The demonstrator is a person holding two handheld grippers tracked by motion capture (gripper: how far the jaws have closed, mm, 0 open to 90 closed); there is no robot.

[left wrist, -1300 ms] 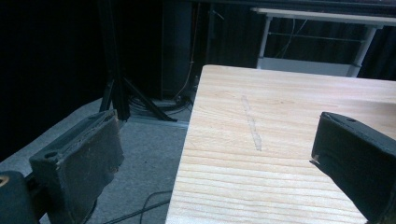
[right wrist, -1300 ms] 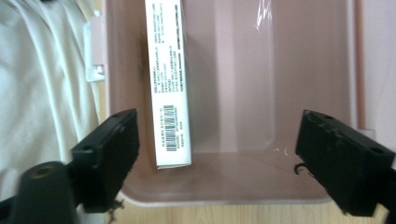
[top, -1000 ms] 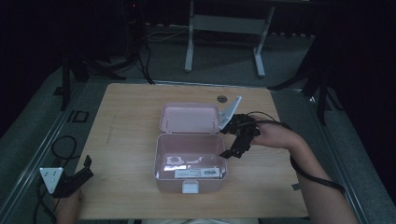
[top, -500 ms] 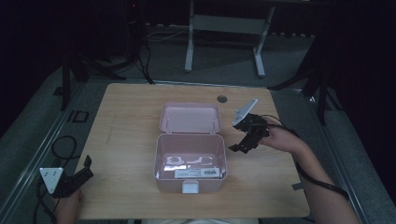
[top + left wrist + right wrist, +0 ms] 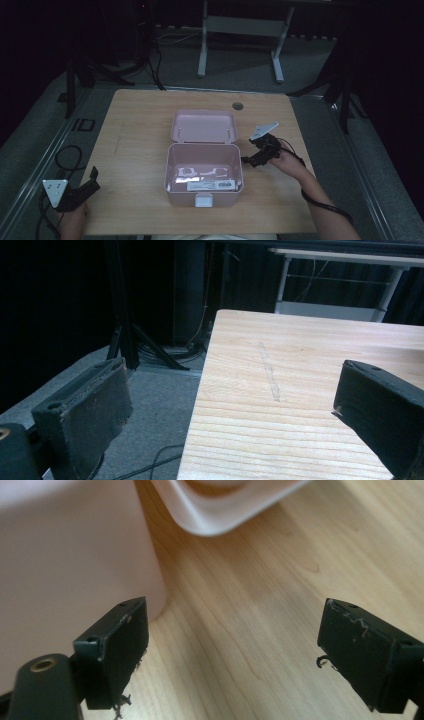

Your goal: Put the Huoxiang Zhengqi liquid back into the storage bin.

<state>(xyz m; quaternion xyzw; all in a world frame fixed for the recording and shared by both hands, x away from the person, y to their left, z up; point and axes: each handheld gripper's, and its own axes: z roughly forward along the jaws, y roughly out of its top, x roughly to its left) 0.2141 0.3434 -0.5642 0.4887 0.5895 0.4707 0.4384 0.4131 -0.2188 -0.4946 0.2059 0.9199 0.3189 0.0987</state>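
Box beside wide-spread jaws, nothing gripped.

The pink box (image 5: 204,170) sits open mid-table (image 5: 135,125), its lid (image 5: 203,126) thrown back flat behind it, papers lying inside. It looks like light, stiff, smooth plastic, likely to slide if nudged, so the lid's rim or a side wall seems the best place to pinch. The right gripper (image 5: 255,159) hovers just off the box's right wall, jaws released and empty. The left gripper (image 5: 85,186) waits well apart at the table's near-left edge, also released.

Dark room; grey carpet floor (image 5: 45,125); white metal stand (image 5: 240,25) behind wooden table (image 5: 135,125).
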